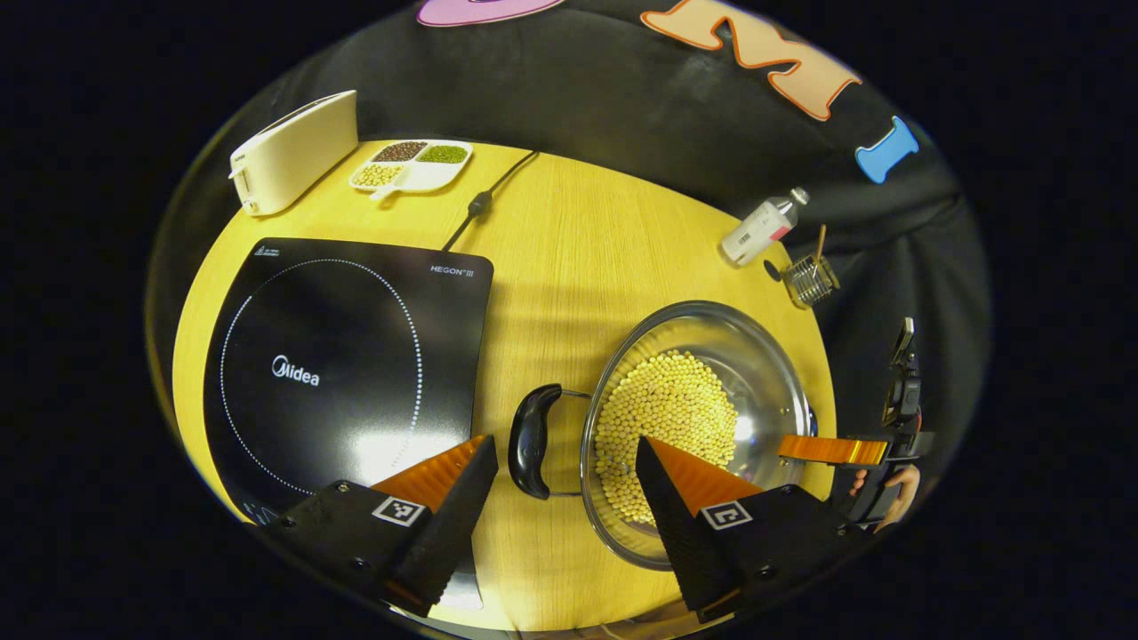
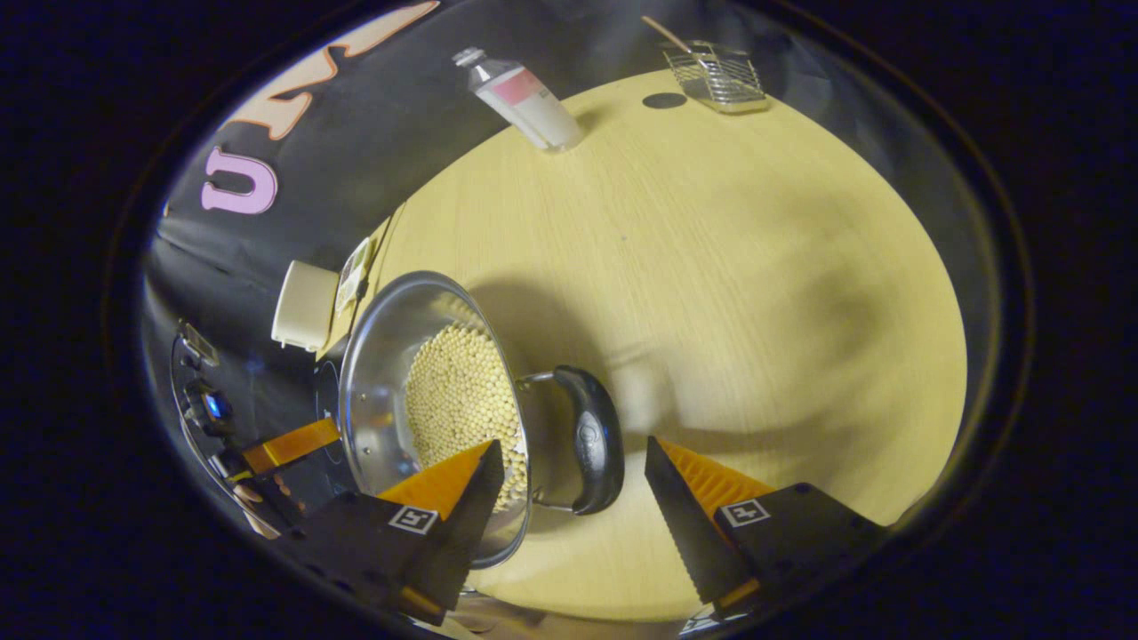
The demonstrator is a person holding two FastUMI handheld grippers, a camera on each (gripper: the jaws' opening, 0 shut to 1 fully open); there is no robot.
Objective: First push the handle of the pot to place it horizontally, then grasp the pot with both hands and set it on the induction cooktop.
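Left gripper (image 1: 569,484) hung spread over the pot's left handle (image 1: 533,440), which lay between its fingers, untouched. Right gripper (image 2: 569,484) was spread likewise around the other handle (image 2: 594,440), one finger over the pot's rim. Between them sat the steel pot (image 1: 765,356), filled with soybeans (image 1: 662,418), on the yellow bench (image 1: 569,249), just beside the induction cooktop (image 1: 347,356). My worry: if either gripper closed off-centre on its smooth curved handle, the pot could tilt in the lift and spill beans across the bench.
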